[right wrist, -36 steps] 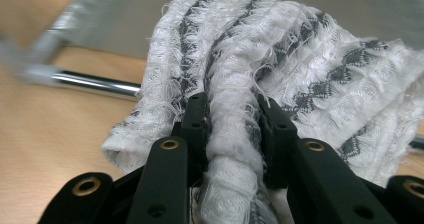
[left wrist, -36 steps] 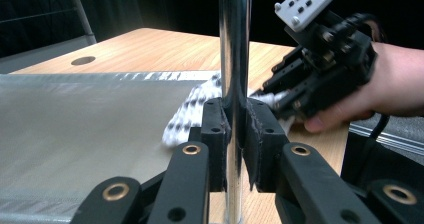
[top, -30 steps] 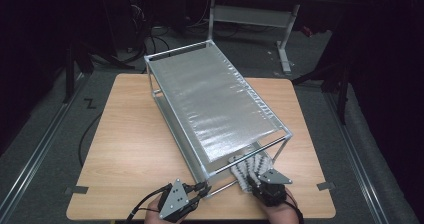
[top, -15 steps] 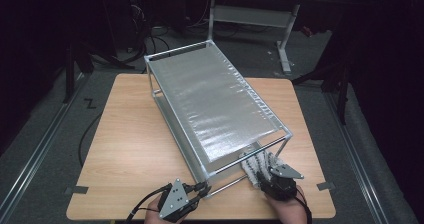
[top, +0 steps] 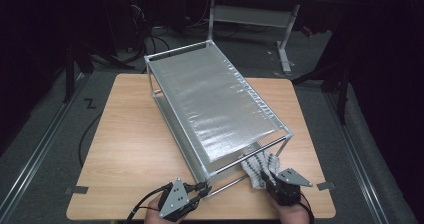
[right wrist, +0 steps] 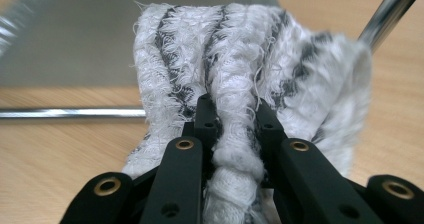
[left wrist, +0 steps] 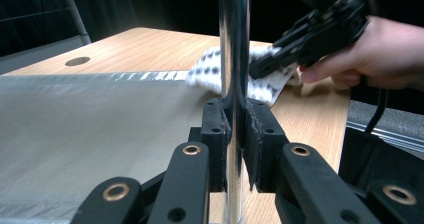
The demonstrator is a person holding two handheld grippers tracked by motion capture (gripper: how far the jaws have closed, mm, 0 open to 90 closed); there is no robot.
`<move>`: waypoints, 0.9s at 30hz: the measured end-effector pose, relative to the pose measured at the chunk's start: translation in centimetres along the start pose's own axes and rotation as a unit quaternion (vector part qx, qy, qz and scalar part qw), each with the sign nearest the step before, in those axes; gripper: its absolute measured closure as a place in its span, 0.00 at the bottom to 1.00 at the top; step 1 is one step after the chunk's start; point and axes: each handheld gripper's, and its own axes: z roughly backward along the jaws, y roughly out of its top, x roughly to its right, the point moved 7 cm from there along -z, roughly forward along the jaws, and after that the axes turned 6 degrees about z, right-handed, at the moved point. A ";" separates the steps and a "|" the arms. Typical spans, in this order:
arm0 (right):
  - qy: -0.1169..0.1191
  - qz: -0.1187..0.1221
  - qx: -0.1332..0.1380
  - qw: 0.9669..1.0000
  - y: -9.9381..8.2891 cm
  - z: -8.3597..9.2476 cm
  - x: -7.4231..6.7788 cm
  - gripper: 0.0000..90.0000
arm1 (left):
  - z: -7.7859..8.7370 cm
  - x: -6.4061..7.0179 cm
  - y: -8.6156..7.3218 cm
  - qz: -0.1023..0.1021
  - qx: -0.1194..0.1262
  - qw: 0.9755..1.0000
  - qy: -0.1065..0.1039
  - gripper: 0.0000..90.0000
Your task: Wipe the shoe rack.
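A two-tier metal rack (top: 215, 104) with silver mesh shelves stands slantwise on the wooden table (top: 125, 149). My left gripper (top: 202, 188) is shut on the rack's near corner post (left wrist: 234, 44), and its pads (left wrist: 216, 121) press on the chrome tube from both sides. A white cloth with grey stripes (top: 257, 166) lies bunched at the rack's near right foot. My right gripper (top: 266, 180) has just closed its jaws, and they are shut on a fold of that cloth (right wrist: 240, 49). The left gripper view shows the cloth (left wrist: 207, 71) behind the post.
The rack's lower shelf (right wrist: 100, 39) and a chrome bottom rail (right wrist: 65, 113) lie just beyond the cloth. The table's near edge (top: 200, 218) is close under both hands. A metal desk frame (top: 250, 14) and cables stand on the dark floor behind.
My right gripper has shifted a little to the right and up beside the rack's near end, and it has taken a new grip on the cloth. The left gripper has stayed on the post.
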 end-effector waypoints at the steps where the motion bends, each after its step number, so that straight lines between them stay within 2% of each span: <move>1: -0.001 0.001 0.007 1.000 0.2 0.4 -0.1 0.87 | 0.0 0.0 0.0 0.000 -0.001 1.000 -0.002 0.89; 4: -0.002 0.009 0.037 0.999 0.9 2.0 -0.7 0.87 | -0.2 0.1 0.1 -0.002 -0.001 1.000 -0.005 0.89; 5: -0.003 0.010 0.042 0.999 1.0 2.4 -0.8 0.87 | -0.3 0.2 0.1 0.005 0.005 1.000 -0.007 0.89; 7: -0.004 0.003 0.060 0.998 1.5 3.4 -0.9 0.86 | -0.5 0.3 0.1 0.005 0.005 1.000 -0.009 0.89; 12: -0.025 0.009 0.107 0.994 3.0 6.2 -1.1 0.87 | -0.9 0.5 0.3 0.002 0.005 1.000 -0.014 0.89; 14: -0.037 0.015 0.124 0.991 3.7 7.3 -1.0 0.87 | -0.9 0.5 0.2 -0.002 0.002 1.000 -0.014 0.89; 21: -0.055 0.017 0.179 0.982 5.9 9.6 -0.5 0.87 | -0.8 0.6 0.2 0.004 0.005 1.000 -0.012 0.89; 25: -0.062 0.022 0.214 0.975 7.7 10.7 -0.4 0.87 | -0.6 0.6 0.2 0.006 0.006 1.000 -0.009 0.89; 27: -0.062 0.025 0.225 0.972 8.5 11.0 -0.4 0.87 | -0.6 0.6 0.1 0.006 0.007 1.000 -0.007 0.89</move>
